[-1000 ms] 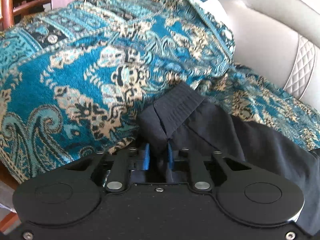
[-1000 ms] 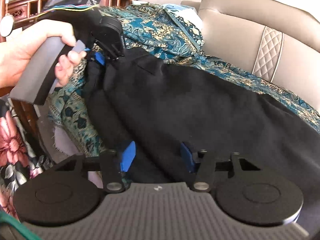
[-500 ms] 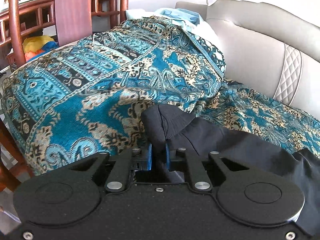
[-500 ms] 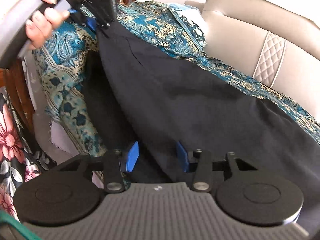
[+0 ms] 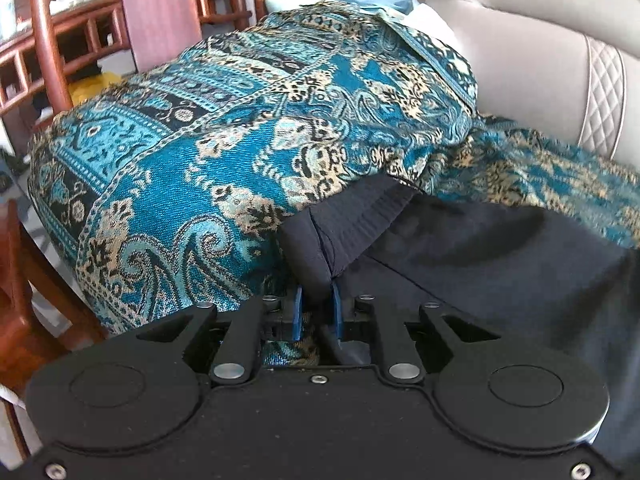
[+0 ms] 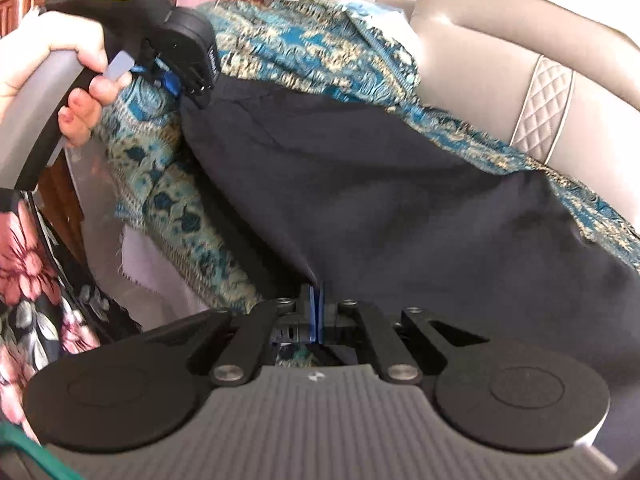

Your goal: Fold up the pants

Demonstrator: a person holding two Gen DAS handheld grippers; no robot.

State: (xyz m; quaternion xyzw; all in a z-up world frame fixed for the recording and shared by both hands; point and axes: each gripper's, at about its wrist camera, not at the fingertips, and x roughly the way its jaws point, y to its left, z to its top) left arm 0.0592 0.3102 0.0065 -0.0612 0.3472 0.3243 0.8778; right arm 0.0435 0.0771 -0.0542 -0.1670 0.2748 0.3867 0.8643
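Observation:
The black pants (image 6: 380,200) lie spread over the blue patterned throw (image 5: 224,152) on the sofa. In the left wrist view my left gripper (image 5: 316,308) is shut on the bunched waistband corner of the pants (image 5: 348,232). The left gripper also shows in the right wrist view (image 6: 180,84), at the pants' upper left corner, held by a hand. My right gripper (image 6: 315,308) is shut on a thin edge of the pants at the near side, and the cloth runs taut between the two grippers.
The beige leather sofa back (image 5: 540,64) rises at the right. Wooden chairs and a table (image 5: 72,40) stand at the left beyond the sofa arm. A floral-patterned garment (image 6: 28,264) is at the near left in the right wrist view.
My right gripper has closed on the near edge of the pants; it was open before. My left gripper, still shut on the waistband, rose and then came back down closer to the throw.

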